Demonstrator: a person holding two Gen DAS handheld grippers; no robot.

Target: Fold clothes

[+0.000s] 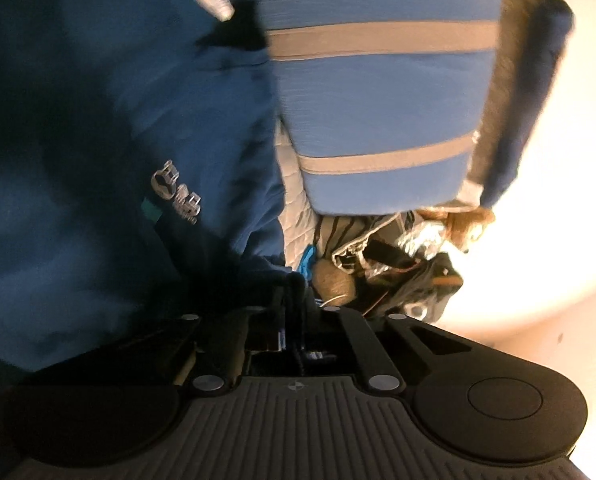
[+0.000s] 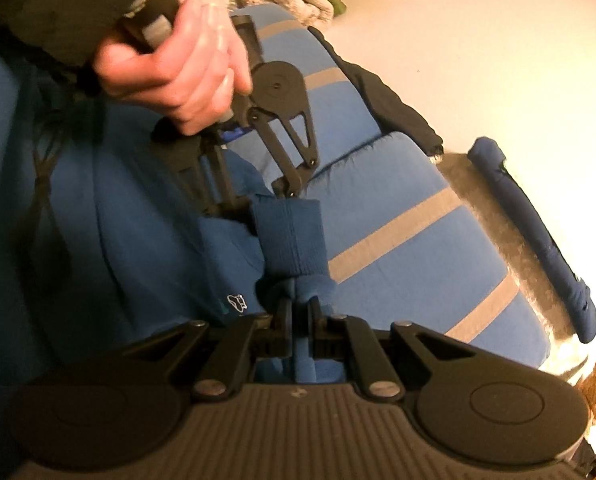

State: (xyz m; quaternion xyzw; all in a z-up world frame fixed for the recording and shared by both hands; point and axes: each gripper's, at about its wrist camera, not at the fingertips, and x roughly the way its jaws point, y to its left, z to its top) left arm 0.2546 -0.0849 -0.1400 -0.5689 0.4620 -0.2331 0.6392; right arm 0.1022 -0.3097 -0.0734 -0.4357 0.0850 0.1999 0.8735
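Observation:
A dark blue sweatshirt point(image 1: 98, 140) with a small white logo point(image 1: 176, 194) hangs close in the left wrist view. My left gripper point(image 1: 294, 292) is shut on its dark edge. In the right wrist view my right gripper point(image 2: 298, 304) is shut on the sweatshirt's ribbed cuff point(image 2: 294, 236). The left gripper point(image 2: 234, 208), held by a hand point(image 2: 170, 68), also pinches the same blue cloth just beyond the cuff. The sweatshirt body point(image 2: 130, 208) hangs to the left.
A light blue folded garment with grey stripes point(image 2: 398, 232) lies under and right of the grippers, also in the left wrist view point(image 1: 378, 100). A dark navy rolled piece point(image 2: 538, 236) lies at the right. A pile of mixed items point(image 1: 398, 256) sits below. A pale surface point(image 2: 478, 40) lies beyond.

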